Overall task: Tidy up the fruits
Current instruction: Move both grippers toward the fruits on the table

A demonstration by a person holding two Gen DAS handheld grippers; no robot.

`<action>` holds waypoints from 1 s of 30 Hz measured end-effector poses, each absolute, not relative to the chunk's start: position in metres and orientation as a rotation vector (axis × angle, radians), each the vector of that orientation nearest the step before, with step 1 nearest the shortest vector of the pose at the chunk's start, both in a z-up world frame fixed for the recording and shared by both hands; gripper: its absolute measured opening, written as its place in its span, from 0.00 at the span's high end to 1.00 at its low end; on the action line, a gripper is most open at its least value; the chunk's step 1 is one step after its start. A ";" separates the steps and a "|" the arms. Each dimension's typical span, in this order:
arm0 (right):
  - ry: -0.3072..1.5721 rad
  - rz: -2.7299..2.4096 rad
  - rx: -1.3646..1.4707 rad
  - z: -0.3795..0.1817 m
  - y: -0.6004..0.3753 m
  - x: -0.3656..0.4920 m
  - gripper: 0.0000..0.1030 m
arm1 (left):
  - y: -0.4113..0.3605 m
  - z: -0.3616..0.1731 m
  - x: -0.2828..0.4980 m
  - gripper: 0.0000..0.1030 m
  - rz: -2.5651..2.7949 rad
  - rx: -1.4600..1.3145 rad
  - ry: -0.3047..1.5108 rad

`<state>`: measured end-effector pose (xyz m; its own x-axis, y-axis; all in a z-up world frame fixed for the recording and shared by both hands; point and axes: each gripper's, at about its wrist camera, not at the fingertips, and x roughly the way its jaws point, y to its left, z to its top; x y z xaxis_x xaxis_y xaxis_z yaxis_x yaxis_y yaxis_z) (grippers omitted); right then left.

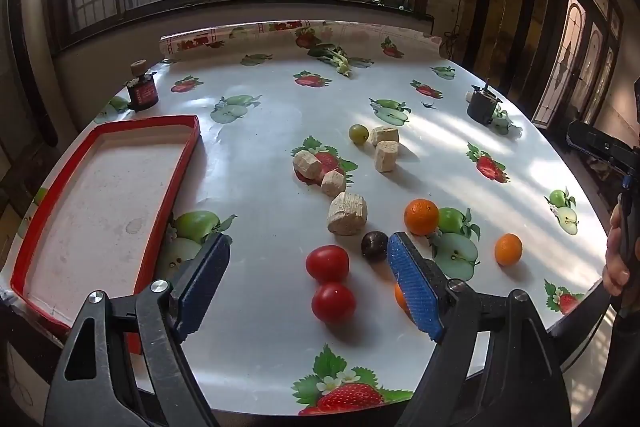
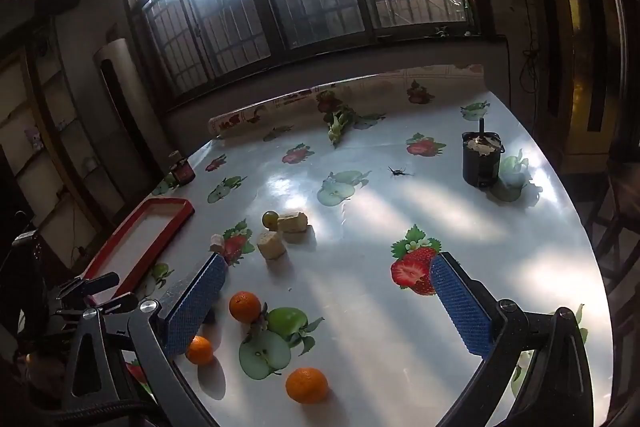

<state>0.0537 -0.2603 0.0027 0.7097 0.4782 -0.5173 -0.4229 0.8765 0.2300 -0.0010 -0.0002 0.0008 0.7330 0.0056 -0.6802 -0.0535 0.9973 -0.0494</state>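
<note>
My left gripper (image 1: 308,259) is open above the table, its jaws on either side of two red tomatoes (image 1: 327,263) (image 1: 333,302). A dark plum (image 1: 374,246) lies by its right finger, which partly hides a small orange (image 1: 400,295). Two more oranges (image 1: 421,216) (image 1: 508,249) lie to the right, and a green grape (image 1: 358,133) lies farther back. The red-rimmed tray (image 1: 108,203) lies at the left, empty. My right gripper (image 2: 328,267) is open and empty above three oranges (image 2: 245,306) (image 2: 199,349) (image 2: 306,384). The grape (image 2: 270,219) and the tray (image 2: 176,205) also show in the right wrist view.
Several beige biscuit-like blocks (image 1: 346,213) (image 2: 272,245) lie mid-table. A small dark jar (image 1: 142,91) stands at the back left and a black pot (image 2: 481,163) at the back right. A leafy vegetable (image 1: 334,57) lies near a rolled tablecloth edge (image 1: 280,35). The table edge is close below.
</note>
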 end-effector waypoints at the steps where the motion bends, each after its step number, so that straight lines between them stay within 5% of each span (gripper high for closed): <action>1: 0.588 0.538 0.077 0.004 -0.256 0.048 0.00 | -0.001 0.002 -0.003 0.21 0.039 -0.053 0.741; 15: 0.569 0.573 -0.279 -0.015 -0.217 0.000 0.00 | -0.003 0.011 -0.023 0.21 0.114 0.024 0.702; 30: 0.578 0.604 -0.348 -0.021 -0.208 -0.008 0.00 | 0.003 0.019 -0.034 0.21 0.139 0.020 0.633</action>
